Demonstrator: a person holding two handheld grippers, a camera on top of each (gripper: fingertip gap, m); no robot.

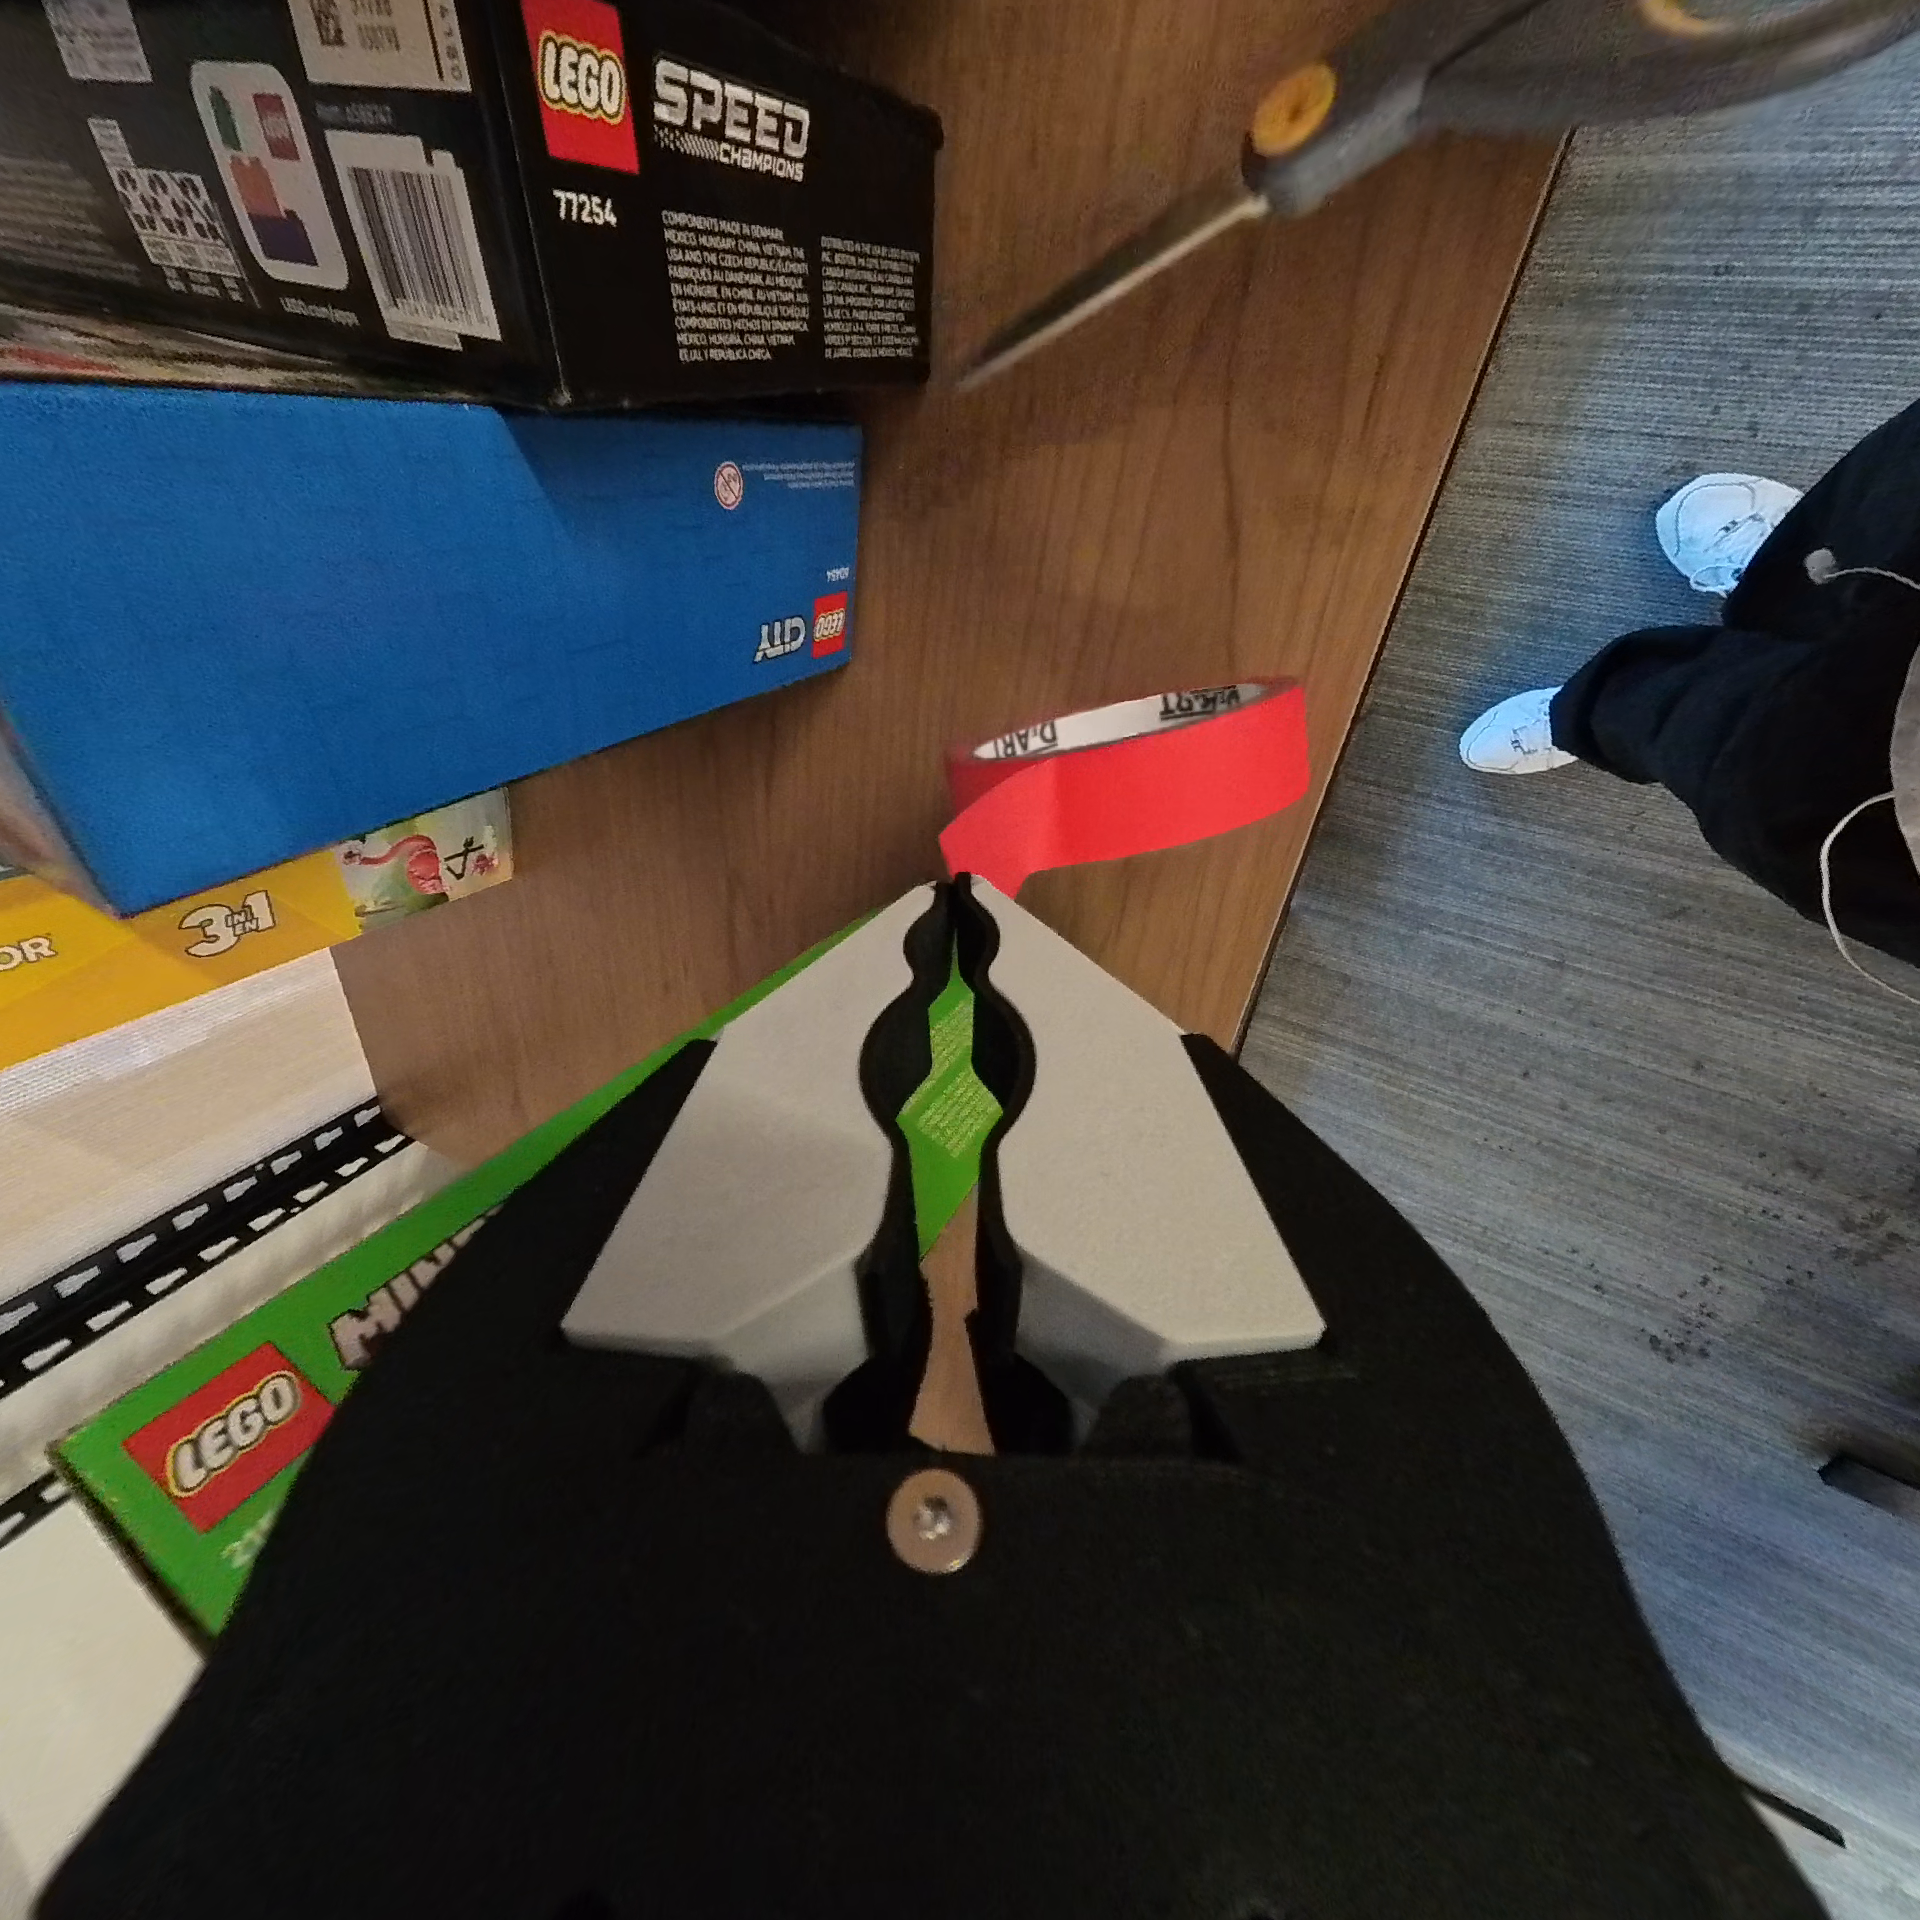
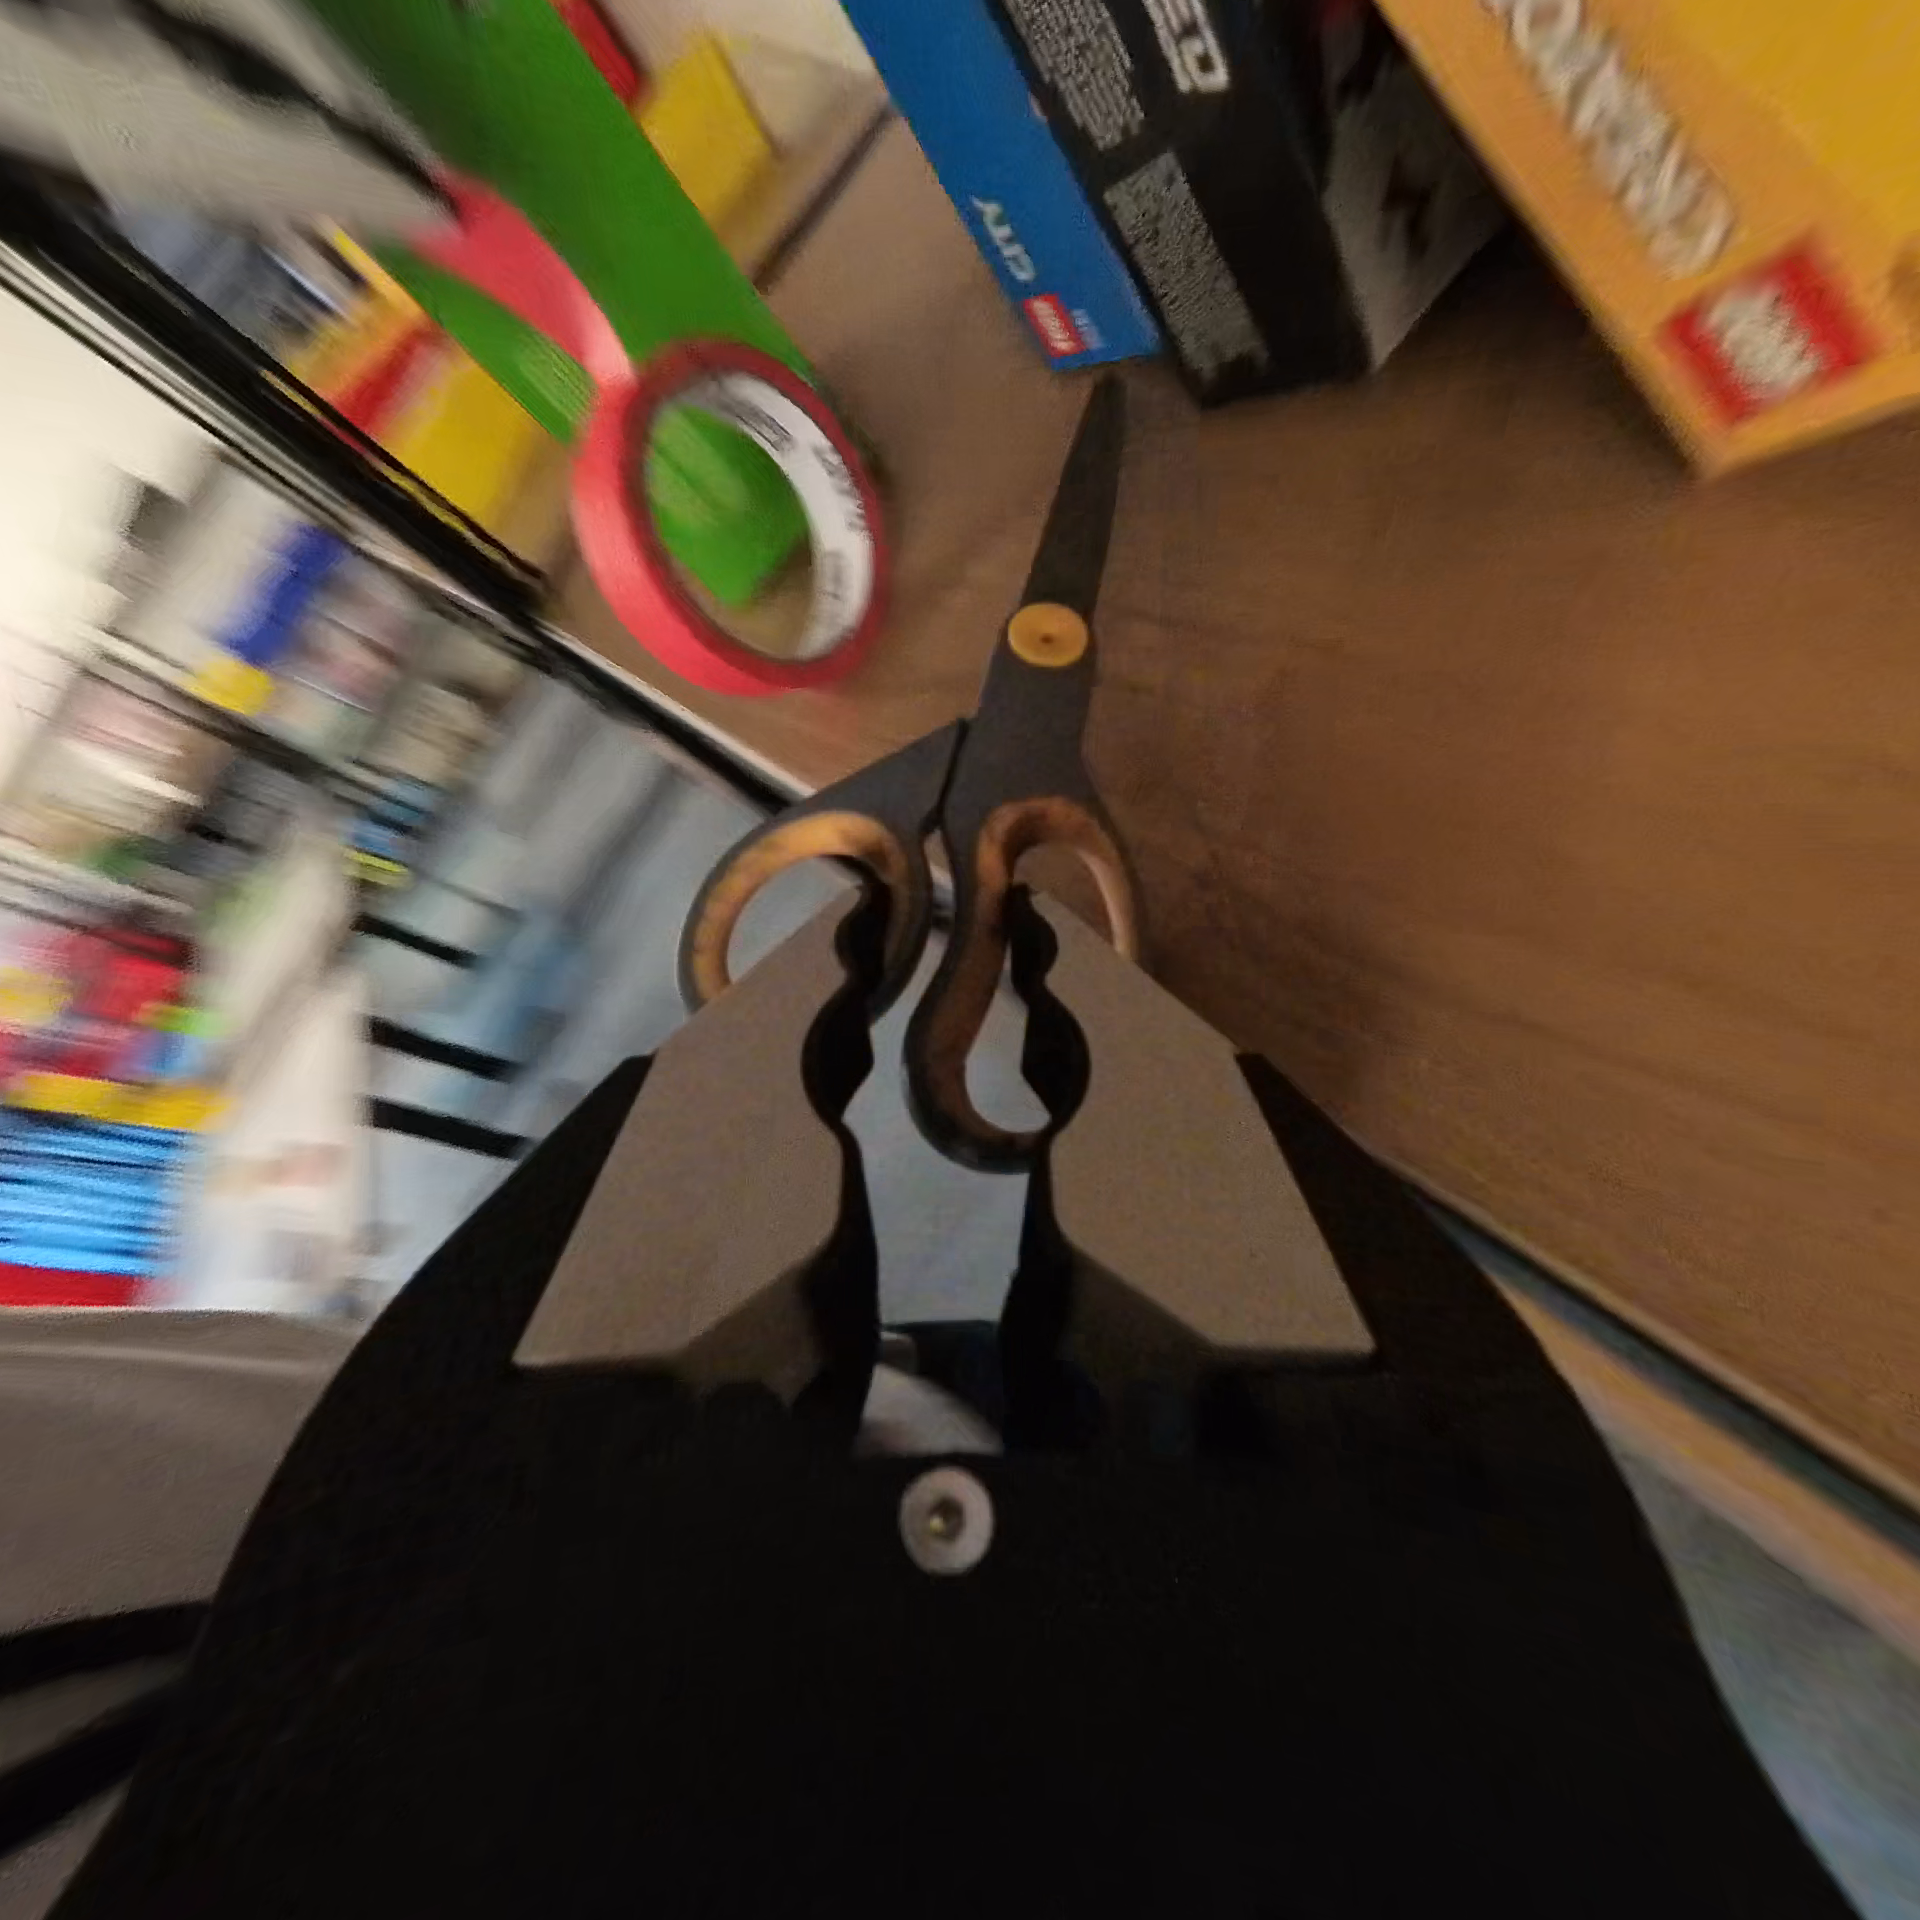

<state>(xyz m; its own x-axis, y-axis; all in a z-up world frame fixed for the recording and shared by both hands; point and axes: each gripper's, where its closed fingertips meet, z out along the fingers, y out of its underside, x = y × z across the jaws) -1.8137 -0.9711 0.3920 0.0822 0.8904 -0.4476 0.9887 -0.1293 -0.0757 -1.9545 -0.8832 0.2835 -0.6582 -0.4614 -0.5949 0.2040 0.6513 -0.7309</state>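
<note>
- The left gripper (image 1: 961, 894) has its jaws pinched together on the loose end of a roll of red tape (image 1: 1132, 774). The roll hangs free just beyond the fingertips, above a wooden tabletop (image 1: 1143, 499).
- The tape looks light and thin; its free strip is floppy and likely sticky on one side, so the end is the natural place to hold it.
- The right gripper (image 2: 951, 925) is clamped on the handle loops of black and orange scissors (image 2: 1039, 707), blades shut and pointing away, near the roll.
- The scissors look stiff, with smooth handles that could twist in the grip.
- A blue box (image 1: 416, 603), a black box (image 1: 675, 208) and a green box (image 1: 260, 1455) lie on the table.
</note>
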